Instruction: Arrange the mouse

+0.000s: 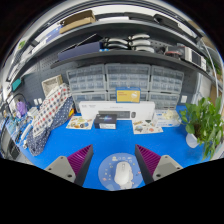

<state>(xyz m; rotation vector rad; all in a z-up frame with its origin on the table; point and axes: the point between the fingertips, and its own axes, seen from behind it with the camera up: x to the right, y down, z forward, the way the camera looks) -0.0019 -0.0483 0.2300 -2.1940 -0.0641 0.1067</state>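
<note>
A white mouse (123, 175) lies on a round light-blue mouse pad (121, 170) on the blue table top (110, 142). My gripper (118, 160) is open, its two fingers with magenta pads (80, 159) standing wide apart on either side of the round pad. The mouse rests on the pad between the fingers, with a clear gap on each side. Nothing is held.
Beyond the fingers, a white shelf unit (117, 108) and trays of small parts (82, 122) line the back of the table. A checked cloth (50, 112) hangs at the left. A green plant (205, 122) and a white cup (192, 140) stand at the right.
</note>
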